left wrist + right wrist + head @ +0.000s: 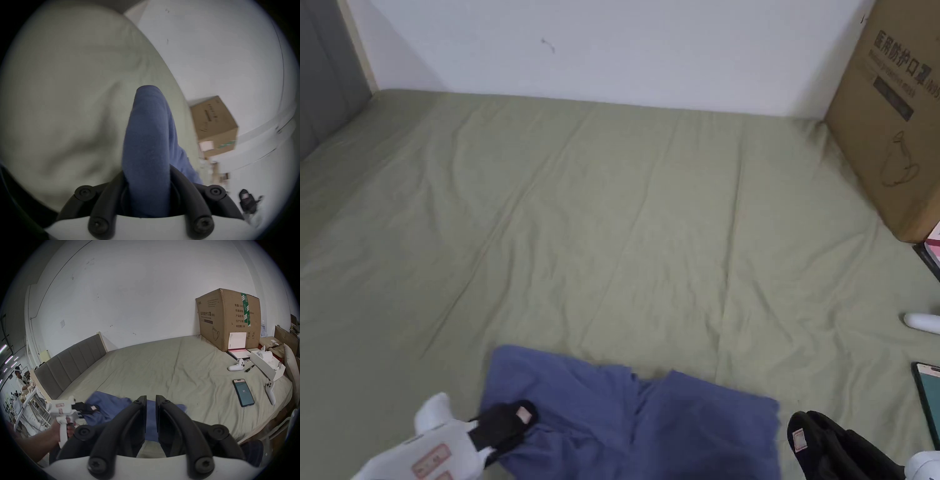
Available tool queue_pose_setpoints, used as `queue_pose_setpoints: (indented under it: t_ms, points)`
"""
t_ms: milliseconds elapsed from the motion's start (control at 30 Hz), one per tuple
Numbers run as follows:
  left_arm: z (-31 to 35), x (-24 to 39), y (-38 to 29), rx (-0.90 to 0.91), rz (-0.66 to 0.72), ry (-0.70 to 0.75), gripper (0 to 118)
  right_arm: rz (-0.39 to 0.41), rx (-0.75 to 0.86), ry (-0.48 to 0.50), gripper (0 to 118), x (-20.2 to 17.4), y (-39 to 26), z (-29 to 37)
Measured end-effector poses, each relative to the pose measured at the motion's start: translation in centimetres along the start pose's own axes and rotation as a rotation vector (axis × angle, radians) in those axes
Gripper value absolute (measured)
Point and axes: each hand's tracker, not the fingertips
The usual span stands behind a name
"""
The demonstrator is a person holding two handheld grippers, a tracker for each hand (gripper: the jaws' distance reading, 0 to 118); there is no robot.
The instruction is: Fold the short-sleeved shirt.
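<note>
At the bottom centre of the head view, the crumpled blue cotton short-sleeved shirt (637,419) lies on the wrinkled olive-green bed sheet (600,206). The left gripper (512,422), at the lower left, has its 2 black jaws clamped on a fold of the shirt's left edge. The right gripper (151,400) hangs just above the shirt's right side, its jaws a narrow gap apart and holding nothing. A large brown cardboard box (894,112) stands at the upper right.
</note>
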Motion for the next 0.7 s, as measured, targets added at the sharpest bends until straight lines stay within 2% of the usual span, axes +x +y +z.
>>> queue_pose_setpoints:
  t_ms: [100, 167, 267, 367, 433, 500, 533, 667, 700]
  points:
    - [1.6, 1.6, 1.9, 0.038, -0.286, 0.257, 9, -0.008, -0.011, 0.011, 12, 0.1, -0.3, -0.2]
    - [1.5, 4.6, 1.2, 0.032, -0.433, 0.330, 9, -0.001, -0.016, 0.016, 12, 0.1, -0.5, -0.3]
    - [0.7, 11.9, -2.7, 0.101, -0.656, 0.363, 9, 0.000, -0.023, 0.018, 12, 0.1, -0.6, -0.5]
    - [-3.0, 17.8, -8.6, 0.052, -0.857, 0.312, 9, 0.002, -0.023, 0.013, 12, 0.1, -0.7, -0.5]
    - [-6.6, 19.9, -13.1, 0.024, -1.007, 0.308, 9, 0.003, -0.024, 0.000, 12, 0.3, -0.7, -0.4]
    - [-10.6, 20.3, -17.7, -0.061, -1.224, 0.357, 9, -0.010, -0.022, -0.011, 12, 0.8, -0.7, -0.1]
    - [-12.1, 20.0, -19.3, -0.085, -1.286, 0.379, 9, -0.025, -0.017, -0.017, 12, 1.1, -0.7, 0.2]
    - [-13.8, 18.3, -20.8, -0.115, -1.316, 0.429, 10, -0.030, -0.004, -0.040, 12, 2.0, -0.4, 1.0]
    - [-13.4, 18.7, -20.3, -0.115, -1.318, 0.417, 16, -0.024, 0.000, -0.045, 12, 2.2, -0.3, 1.1]
